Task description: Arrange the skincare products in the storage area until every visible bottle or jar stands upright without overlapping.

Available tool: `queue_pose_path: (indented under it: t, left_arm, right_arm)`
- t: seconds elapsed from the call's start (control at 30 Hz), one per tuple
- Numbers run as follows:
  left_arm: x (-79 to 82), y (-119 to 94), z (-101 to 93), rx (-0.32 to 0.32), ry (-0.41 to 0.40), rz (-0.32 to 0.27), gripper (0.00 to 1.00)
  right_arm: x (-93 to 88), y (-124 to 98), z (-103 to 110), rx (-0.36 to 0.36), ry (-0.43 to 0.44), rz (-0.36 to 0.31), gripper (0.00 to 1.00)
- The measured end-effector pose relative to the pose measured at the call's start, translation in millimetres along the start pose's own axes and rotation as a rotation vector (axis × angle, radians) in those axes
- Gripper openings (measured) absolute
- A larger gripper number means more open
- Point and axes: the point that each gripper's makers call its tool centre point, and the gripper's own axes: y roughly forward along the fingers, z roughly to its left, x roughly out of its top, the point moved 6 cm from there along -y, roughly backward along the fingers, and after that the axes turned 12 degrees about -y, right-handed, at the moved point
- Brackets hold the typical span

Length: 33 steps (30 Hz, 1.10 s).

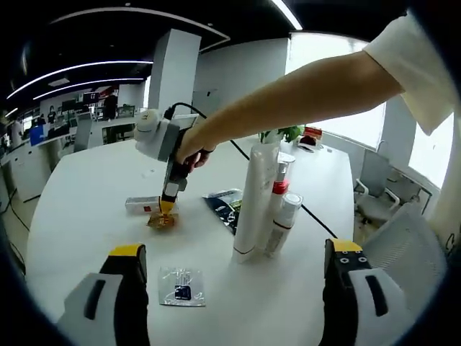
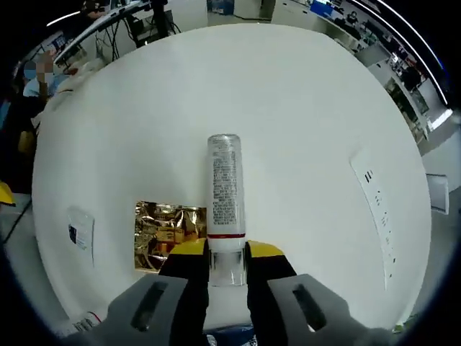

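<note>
A: What's the right hand-held gripper (image 2: 227, 261) doing?
B: Its jaws are pinched on the clear cap end of a tube (image 2: 225, 198) lying flat on the desk (image 2: 302, 108). The tube runs straight ahead from the jaws, label side up.

A: Anything beside it?
B: A gold foil packet (image 2: 167, 234) lies just left of the jaws, close against the tube. Farther left sits a small clear sachet (image 2: 80, 231).

A: And the left hand-held gripper (image 1: 234, 277)?
B: Spread wide, holding nothing, above the desk (image 1: 86, 202). Just ahead, between its jaws and nearer the left one, lies the sachet (image 1: 181, 286).

A: Which products are upright?
B: Ahead and right of center, a tall white tube (image 1: 253, 198) stands with a small pump bottle (image 1: 283, 223) touching its right side and a red-collared bottle (image 1: 277, 180) behind.

A: Beyond those?
B: A dark packet (image 1: 225, 205) lies flat left of them. Farther left, the right hand-held gripper (image 1: 167, 205) reaches down to the gold packet (image 1: 161, 220) and tube (image 1: 140, 205), a person's arm (image 1: 302, 90) behind it.
</note>
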Motion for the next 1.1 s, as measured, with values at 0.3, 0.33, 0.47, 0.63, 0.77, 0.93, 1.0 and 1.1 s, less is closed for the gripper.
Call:
queue_pose_path:
  t: [0.3, 0.33, 0.47, 0.63, 0.77, 0.93, 1.0, 1.1]
  left_arm:
    - [-0.9, 2.7, -1.5, -0.011, -0.008, 0.004, 0.97]
    - [-0.6, 2.9, -2.6, -0.017, -0.014, 0.0, 0.97]
    - [1.1, 3.2, -4.6, -0.026, -0.017, -0.011, 0.97]
    - [-2.2, 3.8, -2.4, -0.016, -0.016, -0.003, 0.96]
    - [-4.6, 3.2, -1.6, -0.008, -0.014, 0.009, 0.96]
    - [2.2, -4.5, -3.0, 0.013, 0.003, -0.001, 0.96]
    - [5.8, -6.7, -3.5, 0.027, 0.028, 0.009, 0.95]
    - [14.7, -9.4, 0.4, 0.04, 0.076, 0.013, 0.95]
  right_arm:
    - [12.2, -42.6, 6.5, -0.04, -0.035, -0.072, 0.18]
    - [13.3, -46.5, 7.7, -0.039, -0.036, -0.079, 0.18]
    - [17.2, -63.5, 15.5, -0.053, -0.079, -0.098, 0.18]
    - [22.0, -93.2, 31.7, -0.084, -0.147, -0.133, 0.18]
    - [25.0, -114.2, 45.1, -0.107, -0.203, -0.167, 0.18]
    - [31.8, -130.2, 66.0, -0.119, -0.271, -0.211, 0.18]
    - [33.8, -135.8, 76.7, -0.122, -0.298, -0.226, 0.18]
    - [34.5, -141.0, 86.2, -0.122, -0.318, -0.24, 0.18]
